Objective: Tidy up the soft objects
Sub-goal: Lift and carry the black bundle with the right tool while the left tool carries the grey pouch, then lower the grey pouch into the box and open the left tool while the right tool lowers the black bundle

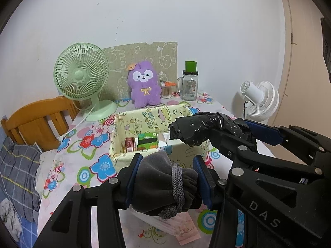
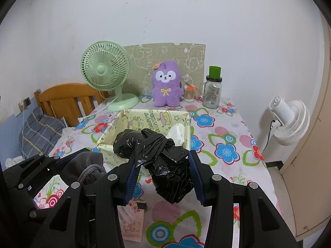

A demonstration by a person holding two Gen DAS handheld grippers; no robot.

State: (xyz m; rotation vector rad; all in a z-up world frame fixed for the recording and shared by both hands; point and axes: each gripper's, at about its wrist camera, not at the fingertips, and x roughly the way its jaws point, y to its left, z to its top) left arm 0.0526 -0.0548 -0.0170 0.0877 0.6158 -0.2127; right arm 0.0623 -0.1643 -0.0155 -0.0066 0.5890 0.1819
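My left gripper (image 1: 167,163) is shut on a grey fleece pouch (image 1: 163,184) tied with a grey cord, held above the floral table just in front of the yellow fabric box (image 1: 122,142). My right gripper (image 2: 163,161) is shut on a knotted black plastic bag bundle (image 2: 157,155), also near the box (image 2: 107,142), to the right of the left gripper. In the left wrist view the black bundle (image 1: 194,130) hangs over the box's right side. The box holds small cartons (image 1: 147,141) and a white tissue (image 2: 176,133). A purple plush toy (image 1: 144,83) sits behind the box.
A green desk fan (image 1: 81,76) stands at the back left, and a glass jar with a green lid (image 1: 190,86) and a cotton-swab cup (image 1: 166,90) at the back right. A white fan (image 2: 289,122) stands right of the table, a wooden headboard (image 1: 35,119) left. A pink packet (image 2: 132,223) lies under the grippers.
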